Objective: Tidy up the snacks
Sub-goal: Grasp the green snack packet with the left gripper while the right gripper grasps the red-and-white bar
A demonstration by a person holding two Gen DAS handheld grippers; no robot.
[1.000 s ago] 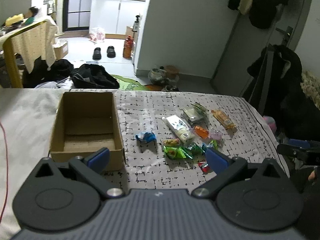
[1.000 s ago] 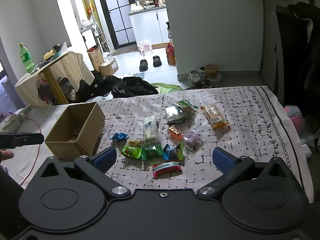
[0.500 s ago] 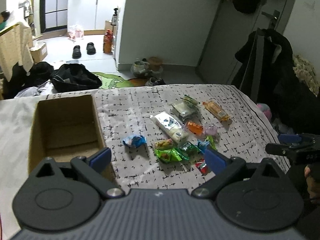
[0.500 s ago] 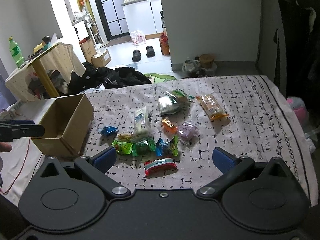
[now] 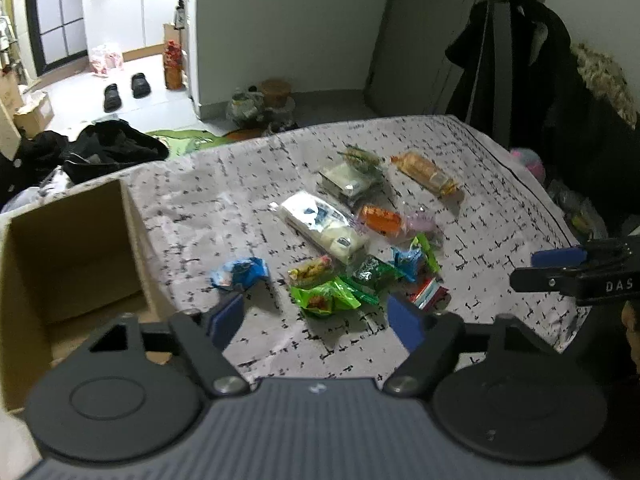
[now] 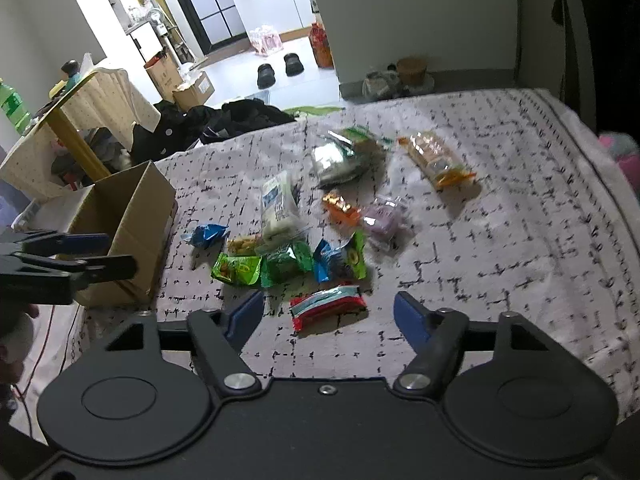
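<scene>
Both grippers have come down closer to the snacks than a second ago, and their blue-padded jaws, then spread wide, are now closing. From the left wrist camera, the left gripper (image 5: 316, 320) hovers low over the grey cloth with black dashes (image 5: 200, 208); its jaws are partly drawn in with nothing pressed between the pads, and the crumpled bright green packet (image 5: 324, 300) lies on the cloth in the gap beyond them. A small blue wrapper (image 5: 240, 274) sits alone just beside the left pad, near the open brown cardboard box (image 5: 72, 248) at the cloth's left edge. From the right wrist camera, the right gripper (image 6: 329, 318) is likewise half closed and holds nothing; the red, white and teal striped packet (image 6: 327, 306) lies flat on the cloth between its fingers, untouched by either pad. Beyond it the other snacks are scattered in a loose cluster: a long white pouch (image 6: 278, 210), an orange wrapper (image 6: 340, 208), a pale purple bag (image 6: 384, 218), a silver and green bag (image 6: 344, 156) and a clear orange-tinted pack (image 6: 438, 160) set a little apart to the right
</scene>
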